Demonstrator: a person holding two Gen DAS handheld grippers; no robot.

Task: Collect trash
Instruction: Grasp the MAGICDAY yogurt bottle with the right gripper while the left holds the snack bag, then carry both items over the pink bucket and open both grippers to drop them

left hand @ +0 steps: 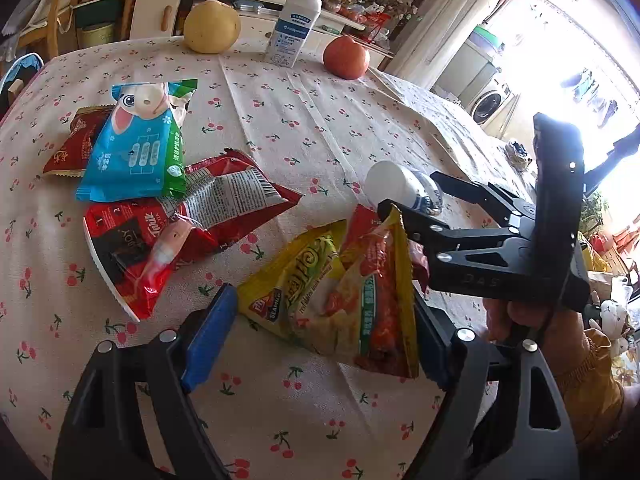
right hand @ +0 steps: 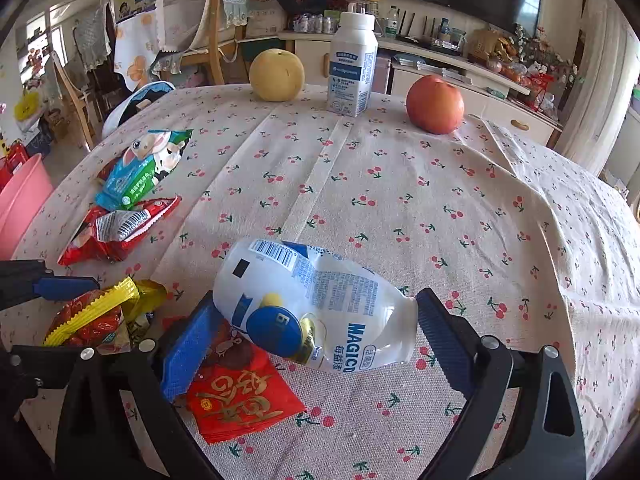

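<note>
My left gripper [left hand: 324,328] is shut on a yellow and red snack wrapper [left hand: 340,292], held between its blue pads; it also shows in the right wrist view [right hand: 96,316]. My right gripper [right hand: 316,332] is shut on a crushed white yogurt bottle [right hand: 316,304], lifted off the tablecloth; it shows in the left wrist view [left hand: 404,188] too. On the table lie a red Tonik wrapper [left hand: 172,236], a blue wet-wipe pack [left hand: 136,148], a dark red wrapper [left hand: 76,140] under it and a red envelope [right hand: 240,396].
A yellow pear [left hand: 212,26], an upright white bottle [left hand: 294,24] and a red apple [left hand: 346,58] stand at the far table edge. A pink bin [right hand: 20,204] stands left of the table. Chairs and cabinets are behind.
</note>
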